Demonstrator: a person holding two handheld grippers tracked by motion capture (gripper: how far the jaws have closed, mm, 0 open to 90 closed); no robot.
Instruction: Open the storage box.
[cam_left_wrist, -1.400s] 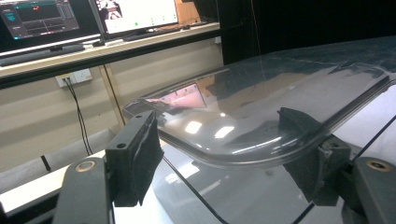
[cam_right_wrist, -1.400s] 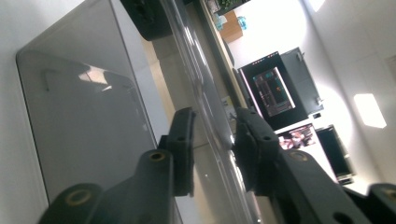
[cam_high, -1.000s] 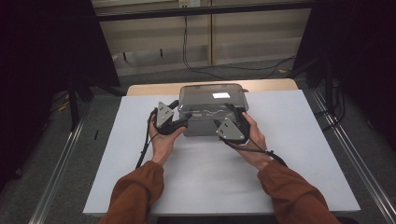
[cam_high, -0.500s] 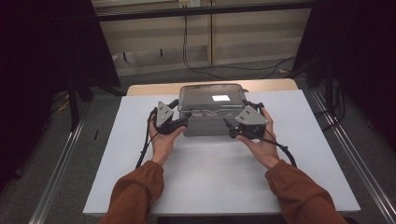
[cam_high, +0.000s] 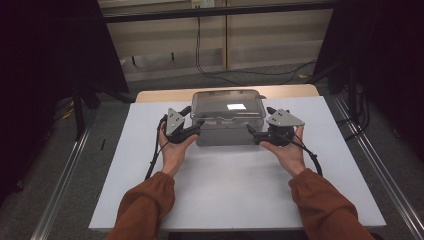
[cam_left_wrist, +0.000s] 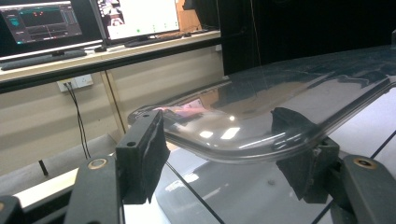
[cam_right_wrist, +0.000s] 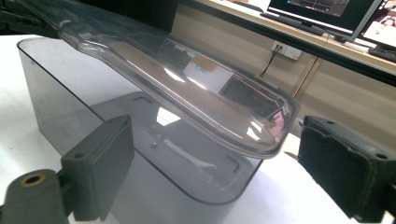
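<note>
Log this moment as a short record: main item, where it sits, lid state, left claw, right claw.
Main item: smoky grey plastic box with a clear lid
Where: far middle of the white table
Lid state: lifted off the box rim on the right claw's side, tilted
Left claw: at the box's left end, jaws around the lid's edge, grip cannot be judged
Right claw: at the box's right end, jaws just opened, apart either side of the lid corner, not touching it

The clear lid (cam_left_wrist: 261, 116) runs off the picture's right edge, and glare blurs what lies under it.
</note>
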